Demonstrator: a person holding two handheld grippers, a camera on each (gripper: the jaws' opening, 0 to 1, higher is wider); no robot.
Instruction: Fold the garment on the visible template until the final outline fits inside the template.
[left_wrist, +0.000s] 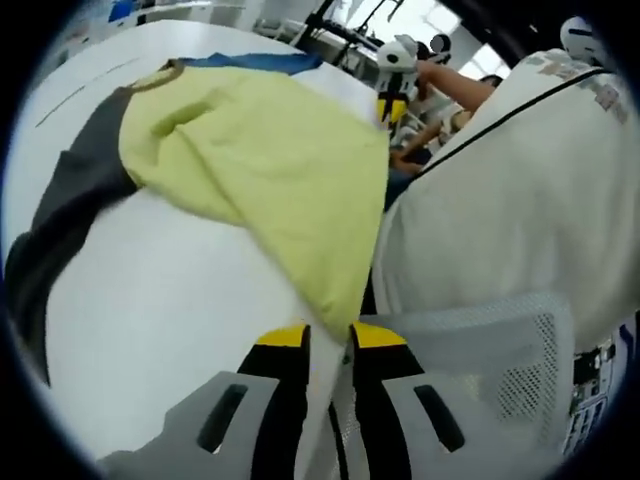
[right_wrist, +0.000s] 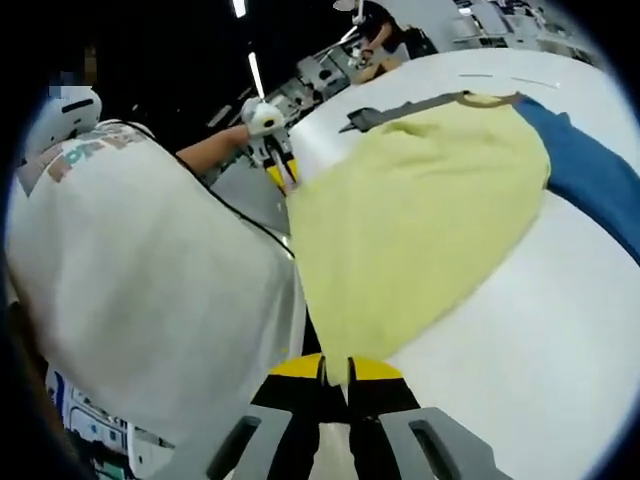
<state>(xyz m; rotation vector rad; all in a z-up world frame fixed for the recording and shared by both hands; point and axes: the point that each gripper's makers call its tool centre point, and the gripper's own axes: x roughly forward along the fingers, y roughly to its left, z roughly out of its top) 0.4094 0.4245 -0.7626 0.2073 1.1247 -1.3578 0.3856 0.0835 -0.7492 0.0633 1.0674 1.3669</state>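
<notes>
A yellow-green shirt (left_wrist: 270, 170) with one dark grey sleeve (left_wrist: 70, 200) and one blue sleeve (left_wrist: 260, 62) lies on the white table (left_wrist: 170, 320), its hem edge lifted toward me. My left gripper (left_wrist: 330, 335) is shut on one hem corner. In the right gripper view, the same shirt (right_wrist: 410, 210) runs down into my right gripper (right_wrist: 336, 368), shut on the other hem corner, with the blue sleeve (right_wrist: 590, 180) to the right. Each gripper shows far off in the other's view: the right gripper (left_wrist: 394, 100) and the left gripper (right_wrist: 280, 172), both at the hem.
The person's white shirt (left_wrist: 520, 200) fills the space beside the table edge, close to both grippers. Thin dark lines (right_wrist: 500, 76) mark the tabletop beyond the collar. Other people and equipment stand behind the table (right_wrist: 380, 30).
</notes>
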